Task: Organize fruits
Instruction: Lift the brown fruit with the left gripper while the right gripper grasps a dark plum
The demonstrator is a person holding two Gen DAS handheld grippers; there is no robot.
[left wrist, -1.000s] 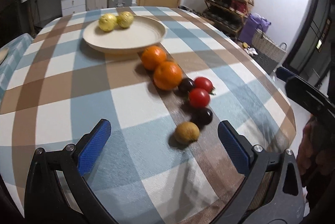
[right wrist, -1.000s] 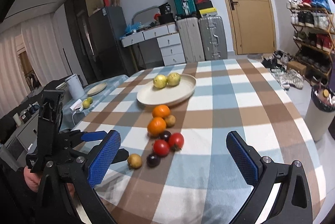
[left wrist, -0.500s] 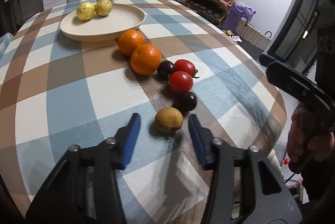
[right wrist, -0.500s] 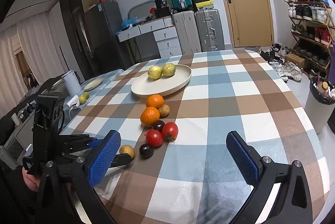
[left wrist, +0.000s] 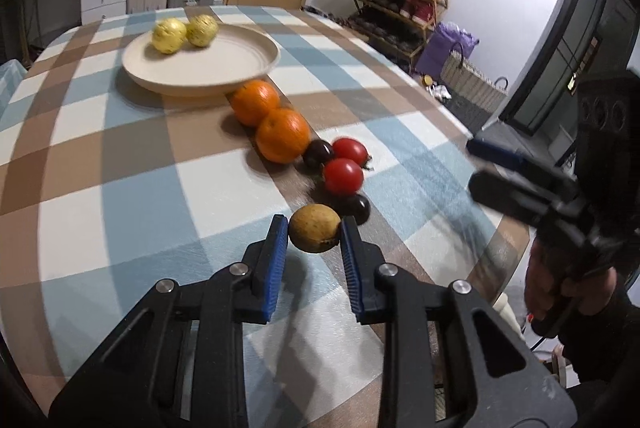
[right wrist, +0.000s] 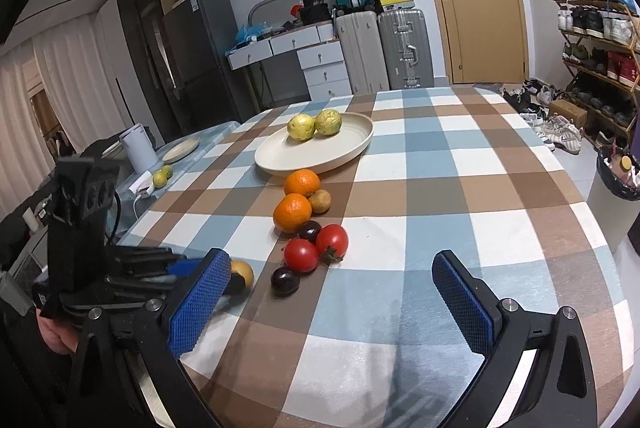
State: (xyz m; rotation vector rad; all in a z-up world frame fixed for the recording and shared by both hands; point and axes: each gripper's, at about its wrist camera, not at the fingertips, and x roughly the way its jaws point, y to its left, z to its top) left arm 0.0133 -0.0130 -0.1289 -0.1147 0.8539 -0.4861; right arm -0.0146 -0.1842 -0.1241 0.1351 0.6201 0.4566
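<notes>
Left wrist view: left gripper [left wrist: 314,234] has just been closing and now has both blue pads pressed on the brown-yellow round fruit [left wrist: 315,234], which sits at the near end of the fruit row on the checked tablecloth [left wrist: 120,188], touching or just beside a dark plum [left wrist: 357,209]. Judgement: lift straight up before travelling, so the plum and the tomatoes [left wrist: 343,177] behind it are not nudged; then carry over the oranges [left wrist: 283,135] to the cream plate [left wrist: 224,68], setting down clear of the two yellow fruits [left wrist: 170,35]. Right wrist view: right gripper [right wrist: 332,296] stands wide open, holding nothing, above bare cloth near the table edge; best kept there, out of the carry path.
</notes>
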